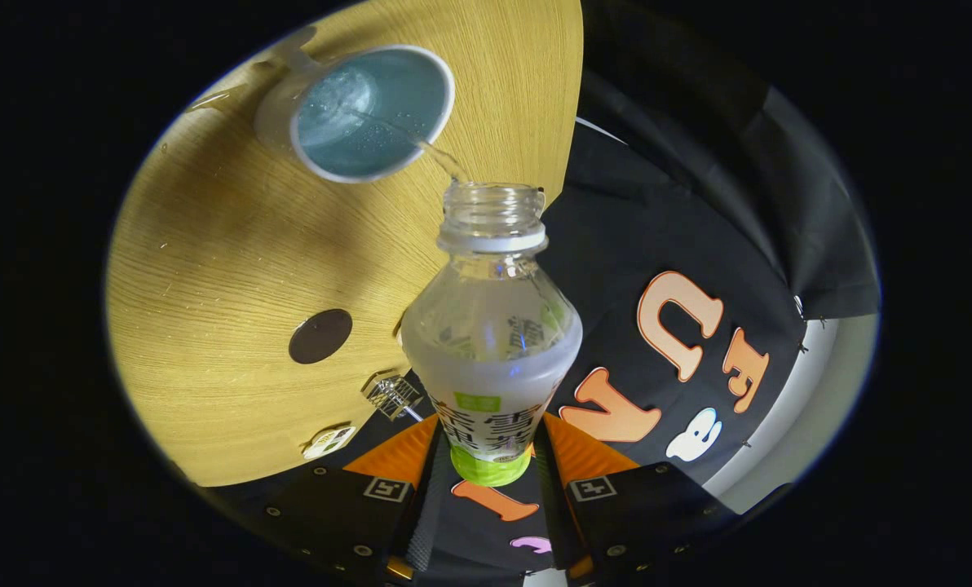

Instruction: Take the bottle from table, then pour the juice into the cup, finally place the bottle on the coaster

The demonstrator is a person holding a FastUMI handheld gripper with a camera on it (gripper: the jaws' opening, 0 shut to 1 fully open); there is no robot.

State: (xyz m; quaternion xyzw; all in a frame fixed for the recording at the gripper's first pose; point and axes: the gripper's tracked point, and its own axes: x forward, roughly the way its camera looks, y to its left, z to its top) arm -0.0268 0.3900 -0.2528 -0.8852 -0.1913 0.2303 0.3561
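My gripper (490, 456) is shut on the lower body of a clear plastic bottle (492, 326) with a white and green label, one finger on each side. The bottle has no cap and is tipped over, its mouth aimed at a white cup (364, 110) with a blue inside that stands on the wooden table (225, 244). A thin clear stream runs from the bottle mouth into the cup, where liquid with bubbles has pooled. A round dark coaster (320, 335) lies flat on the table, nearer to my fingers than the cup and left of the bottle.
A small metal clip (392, 395) and a small white object (329, 441) sit at the table's near edge, close to my left finger. Black cloth of the booth wall (698, 244) hangs beyond the table edge on the right.
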